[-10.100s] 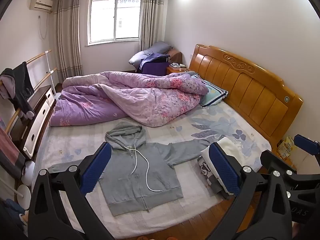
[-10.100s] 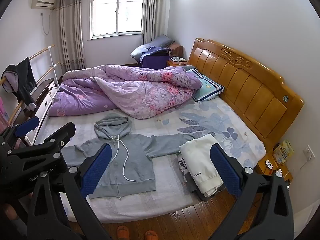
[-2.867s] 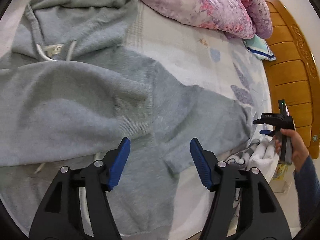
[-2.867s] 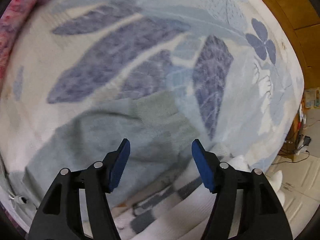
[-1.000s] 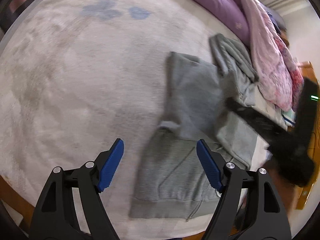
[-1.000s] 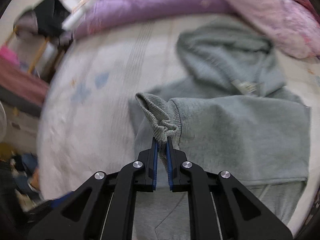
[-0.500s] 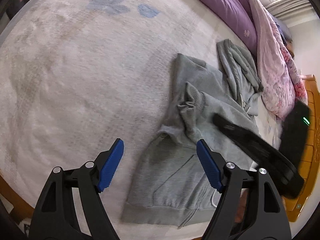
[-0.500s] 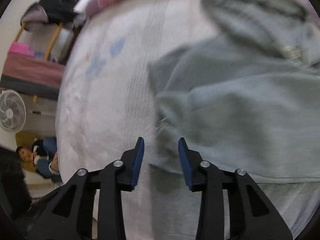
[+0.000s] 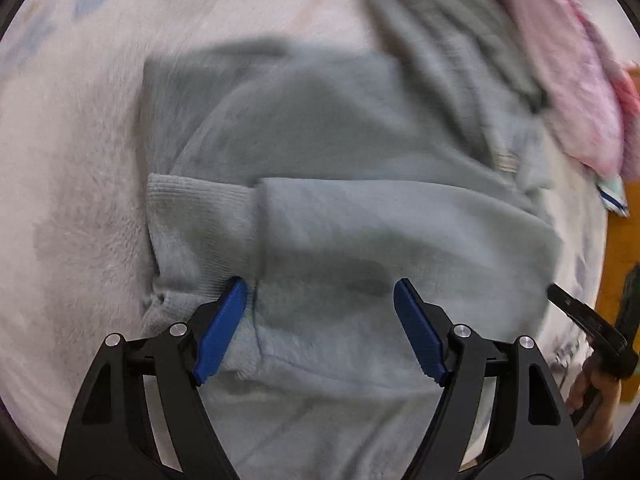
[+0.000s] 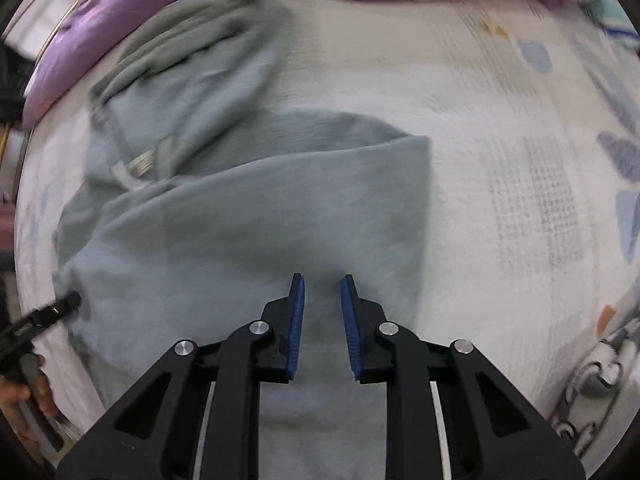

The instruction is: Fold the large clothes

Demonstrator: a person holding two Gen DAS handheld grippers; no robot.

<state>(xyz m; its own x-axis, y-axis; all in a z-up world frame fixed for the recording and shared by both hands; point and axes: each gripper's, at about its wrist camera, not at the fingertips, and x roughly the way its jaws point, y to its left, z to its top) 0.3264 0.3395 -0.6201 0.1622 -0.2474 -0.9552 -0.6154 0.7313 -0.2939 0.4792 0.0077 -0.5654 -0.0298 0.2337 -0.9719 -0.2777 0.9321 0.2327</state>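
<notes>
Blue ribbed fingers (image 9: 222, 326) over fleecy, perhaps folded grey hoodie (image 9: 360, 208)

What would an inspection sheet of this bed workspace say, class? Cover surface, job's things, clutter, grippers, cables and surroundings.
Surface: pale floral bedsheet, blurred.
Job's things: grey hoodie on the sheet, one sleeve folded across the body, ribbed cuff on top.
Clutter: patterned cloth at the bed's edge.
Grippers: left gripper open above the hoodie; right gripper closing, nothing between its pads.
Cables: nothing seen.
Surroundings: purple quilt, wooden headboard.
</notes>
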